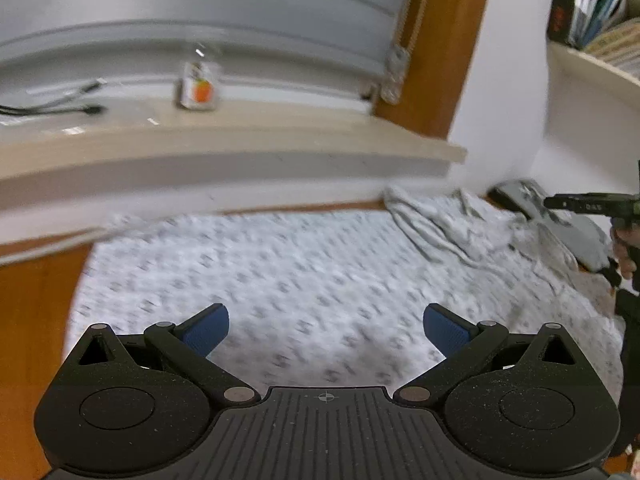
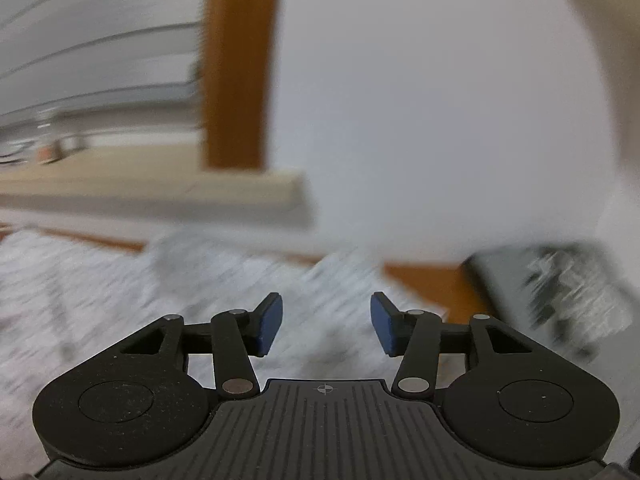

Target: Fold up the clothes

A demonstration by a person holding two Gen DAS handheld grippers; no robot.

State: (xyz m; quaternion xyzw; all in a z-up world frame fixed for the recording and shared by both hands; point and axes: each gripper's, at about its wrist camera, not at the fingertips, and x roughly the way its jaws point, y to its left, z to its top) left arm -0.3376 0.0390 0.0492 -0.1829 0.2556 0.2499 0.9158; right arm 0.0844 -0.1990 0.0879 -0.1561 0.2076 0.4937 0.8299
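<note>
Patterned bedsheet (image 1: 280, 272), windowsill (image 1: 240, 140) behind (blurry), grey garment (image 1: 448, 224) crumpled

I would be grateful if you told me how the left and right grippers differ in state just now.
The left gripper is opened wide, its fingers splayed far apart; the right gripper is open too, but with a narrower gap between its fingers. The left wrist view is fairly sharp, while the right wrist view is heavily blurred. Both are empty, have blue pads, and hang above the patterned cloth.
</note>
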